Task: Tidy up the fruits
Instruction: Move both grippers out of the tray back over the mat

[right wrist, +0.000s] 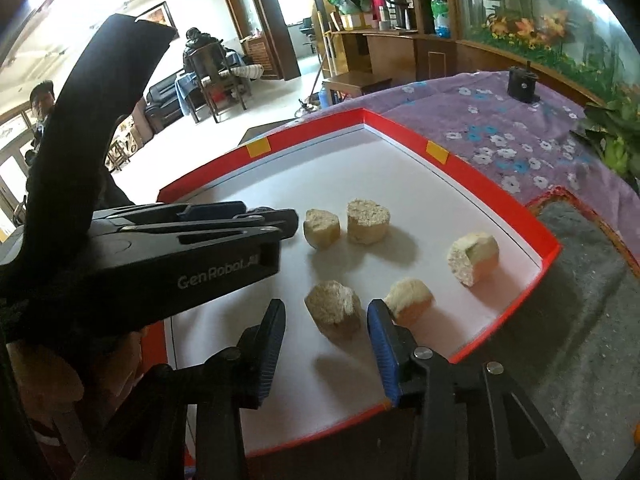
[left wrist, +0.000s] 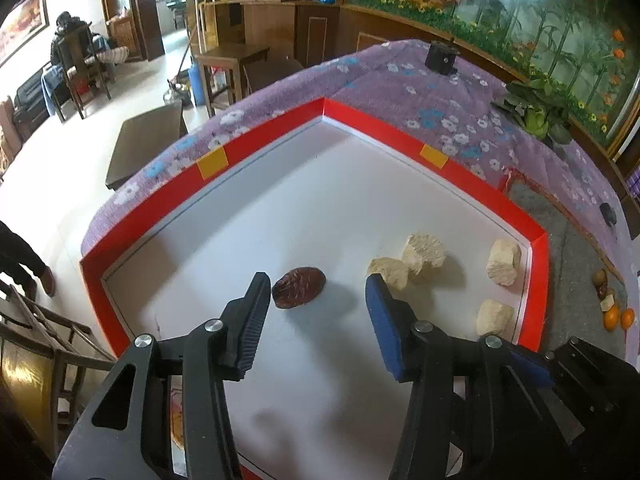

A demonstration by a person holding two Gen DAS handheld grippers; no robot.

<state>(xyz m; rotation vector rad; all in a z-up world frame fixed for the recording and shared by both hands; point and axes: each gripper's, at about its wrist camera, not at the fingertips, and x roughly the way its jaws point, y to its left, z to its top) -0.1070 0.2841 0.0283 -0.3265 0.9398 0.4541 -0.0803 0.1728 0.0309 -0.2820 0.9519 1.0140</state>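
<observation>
A red-walled tray (left wrist: 272, 136) with a white floor lies on the table. In the left wrist view a dark red wrinkled date (left wrist: 298, 293) rests on the floor between the fingers of my left gripper (left wrist: 318, 284), close to the left finger; the jaws stand apart and do not press it. Several pale cut fruit chunks (left wrist: 424, 254) lie to its right. In the right wrist view a pale chunk (right wrist: 332, 308) sits on the tray (right wrist: 400, 128) between the fingers of my right gripper (right wrist: 327, 307), with gaps on both sides. The left gripper (right wrist: 280, 220) shows side-on at the left.
A purple floral cloth (left wrist: 400, 80) covers the table. Right of the tray a grey mat (left wrist: 572, 272) holds small oranges (left wrist: 618, 318) and other fruit. A black device (left wrist: 440, 56) and a green plant (left wrist: 536, 112) stand at the back. A dark sleeve (right wrist: 100, 100) rises at left.
</observation>
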